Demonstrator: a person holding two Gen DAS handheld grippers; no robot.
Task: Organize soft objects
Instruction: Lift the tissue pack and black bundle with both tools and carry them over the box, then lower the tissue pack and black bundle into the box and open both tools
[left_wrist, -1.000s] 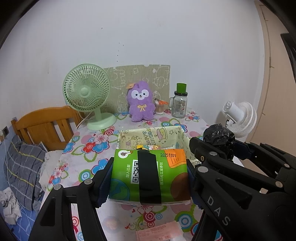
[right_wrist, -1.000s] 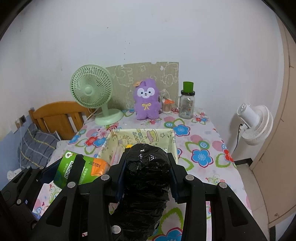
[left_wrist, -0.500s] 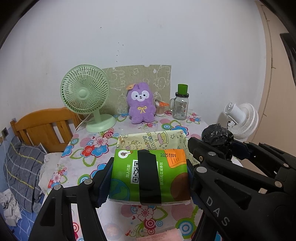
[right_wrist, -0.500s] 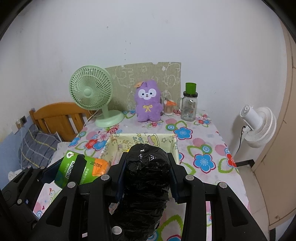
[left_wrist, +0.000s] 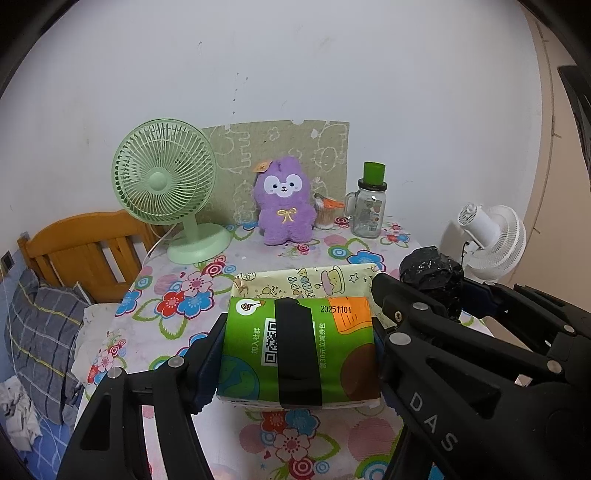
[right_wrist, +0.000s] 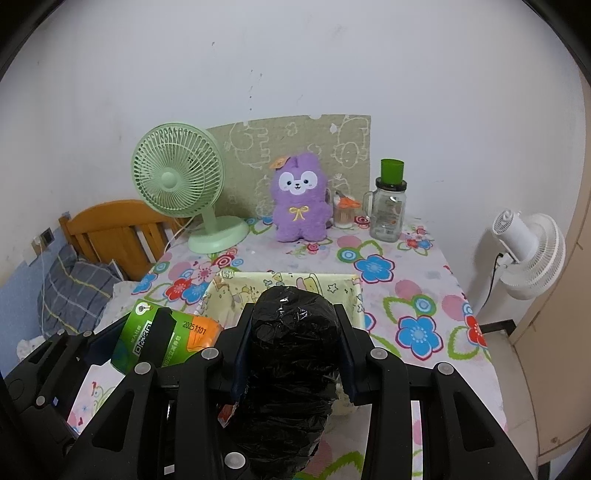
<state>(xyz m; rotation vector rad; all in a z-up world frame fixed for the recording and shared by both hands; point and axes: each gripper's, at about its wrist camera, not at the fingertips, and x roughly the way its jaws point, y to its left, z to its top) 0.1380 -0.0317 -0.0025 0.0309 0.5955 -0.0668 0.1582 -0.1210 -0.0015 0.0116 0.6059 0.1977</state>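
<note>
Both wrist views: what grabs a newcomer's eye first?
Up front, each gripper is clamped on a soft load: the left gripper on a green tissue pack with a black tape band, the right gripper on a black plastic bundle. Just beyond them sits a yellow cartoon-print fabric bin on the flowered tablecloth. At the back by the wall stand a purple plush and, left of it, a green desk fan.
</note>
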